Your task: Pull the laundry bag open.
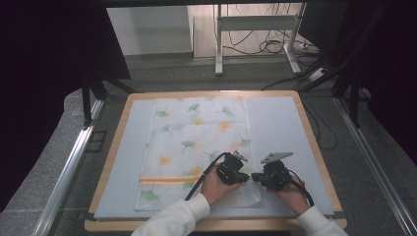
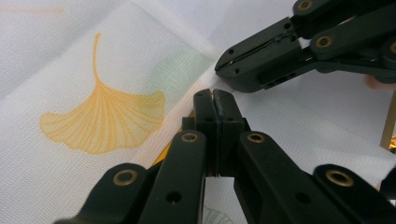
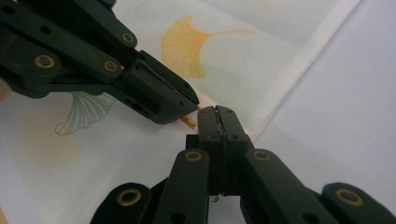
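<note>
A white cloth [image 1: 196, 142] printed with green and orange ginkgo leaves lies flat on a pale mat [image 1: 280, 128]. My left gripper [image 1: 247, 177] and right gripper [image 1: 255, 177] meet tip to tip at the cloth's right hem, near its front corner. In the left gripper view my left gripper [image 2: 215, 92] is shut, with a thin sliver of cloth [image 2: 70, 60] between the pads, and the right gripper [image 2: 220, 66] points in from the upper right. In the right gripper view my right gripper [image 3: 217, 110] is shut on the hem of the cloth [image 3: 261, 60], beside the left gripper [image 3: 194, 100].
The mat lies on a wooden table [image 1: 314, 142]. An orange stripe [image 1: 162, 180] crosses the cloth near its front edge. A metal stand [image 1: 255, 29] and cables [image 1: 275, 46] are on the floor behind the table. Dark curtains hang at both sides.
</note>
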`<control>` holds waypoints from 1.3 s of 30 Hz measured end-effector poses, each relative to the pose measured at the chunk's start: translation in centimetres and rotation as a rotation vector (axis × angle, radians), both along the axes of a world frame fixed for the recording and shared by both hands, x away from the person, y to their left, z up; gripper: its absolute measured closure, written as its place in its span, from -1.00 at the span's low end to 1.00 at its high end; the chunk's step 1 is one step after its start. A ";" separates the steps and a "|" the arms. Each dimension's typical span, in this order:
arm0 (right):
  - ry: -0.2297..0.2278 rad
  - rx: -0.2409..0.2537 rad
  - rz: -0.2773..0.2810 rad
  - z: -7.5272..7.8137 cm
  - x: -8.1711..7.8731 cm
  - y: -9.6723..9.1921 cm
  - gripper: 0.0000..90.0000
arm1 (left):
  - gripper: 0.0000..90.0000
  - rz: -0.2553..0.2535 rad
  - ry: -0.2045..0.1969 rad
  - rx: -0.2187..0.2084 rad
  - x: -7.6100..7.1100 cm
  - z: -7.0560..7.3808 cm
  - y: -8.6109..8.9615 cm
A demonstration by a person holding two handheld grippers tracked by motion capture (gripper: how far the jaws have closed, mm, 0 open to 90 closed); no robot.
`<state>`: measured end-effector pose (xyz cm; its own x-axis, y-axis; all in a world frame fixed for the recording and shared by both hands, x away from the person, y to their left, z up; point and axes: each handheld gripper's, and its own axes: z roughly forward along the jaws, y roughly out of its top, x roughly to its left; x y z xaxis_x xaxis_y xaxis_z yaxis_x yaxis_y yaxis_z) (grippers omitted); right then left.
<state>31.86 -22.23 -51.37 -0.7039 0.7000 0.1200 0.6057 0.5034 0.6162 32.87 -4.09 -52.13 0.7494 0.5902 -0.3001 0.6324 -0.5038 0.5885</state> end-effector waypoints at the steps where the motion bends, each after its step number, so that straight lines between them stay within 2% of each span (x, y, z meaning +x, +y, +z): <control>1: 0.017 0.006 -0.008 -0.1 0.0 0.0 0.99 | 1.00 0.000 0.002 0.000 0.0 0.0 0.0; 6: 0.012 0.007 -0.017 -0.2 -0.1 -0.1 1.00 | 1.00 0.010 0.019 -0.001 0.0 0.0 0.4; 11: 0.005 0.006 -0.019 -0.2 -0.2 -0.1 1.00 | 1.00 0.017 0.018 0.005 -0.1 0.0 1.0; 13: 0.004 0.009 -0.014 -0.2 -0.2 -0.2 1.00 | 1.00 0.032 0.023 -0.002 -0.2 -0.1 2.2; 14: 0.004 0.009 -0.014 -0.2 -0.2 -0.2 1.00 | 1.00 0.032 0.023 -0.002 -0.2 -0.1 2.2; 15: 0.000 0.007 -0.010 -0.3 -0.2 -0.2 1.00 | 1.00 0.045 0.028 -0.009 -0.3 -0.1 3.2; 16: 0.000 0.007 -0.009 -0.3 -0.2 -0.2 1.00 | 1.00 0.045 0.028 -0.009 -0.3 -0.1 3.2; 17: 0.000 0.006 -0.007 -0.2 -0.2 -0.2 1.00 | 1.00 0.053 0.031 -0.010 -0.5 -0.2 4.3; 20: -0.002 0.003 -0.003 -0.2 -0.2 -0.2 1.00 | 1.00 0.070 0.035 -0.012 -0.7 -0.3 5.8; 21: -0.002 0.003 -0.003 -0.2 -0.2 -0.2 1.00 | 1.00 0.070 0.035 -0.012 -0.7 -0.3 5.8; 22: -0.003 0.002 -0.001 -0.2 -0.2 -0.2 1.00 | 1.00 0.083 0.043 -0.019 -0.9 -0.4 7.0; 23: -0.002 0.002 -0.001 -0.2 -0.2 -0.2 1.00 | 1.00 0.083 0.043 -0.019 -0.9 -0.4 7.0; 25: -0.003 0.002 0.001 -0.2 -0.2 -0.2 1.00 | 1.00 0.100 0.044 -0.018 -1.1 -0.4 8.6; 28: -0.005 0.002 0.004 -0.2 -0.2 -0.2 1.00 | 1.00 0.113 0.045 -0.018 -1.3 -0.5 10.3; 29: -0.005 0.002 0.004 -0.2 -0.2 -0.2 1.00 | 1.00 0.113 0.045 -0.018 -1.3 -0.5 10.3; 33: -0.007 0.006 0.012 -0.3 -0.2 -0.3 1.00 | 1.00 0.136 0.044 -0.022 -1.7 -0.6 13.0; 39: -0.007 0.006 0.013 -0.3 -0.2 -0.3 1.00 | 1.00 0.150 0.025 -0.004 -2.2 -0.6 14.6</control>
<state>31.67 -22.50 -51.65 -0.7135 0.6904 0.1193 0.5951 0.5073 0.6233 30.68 10.54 -52.71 0.6455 0.6934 -0.3201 0.7146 -0.4005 0.5735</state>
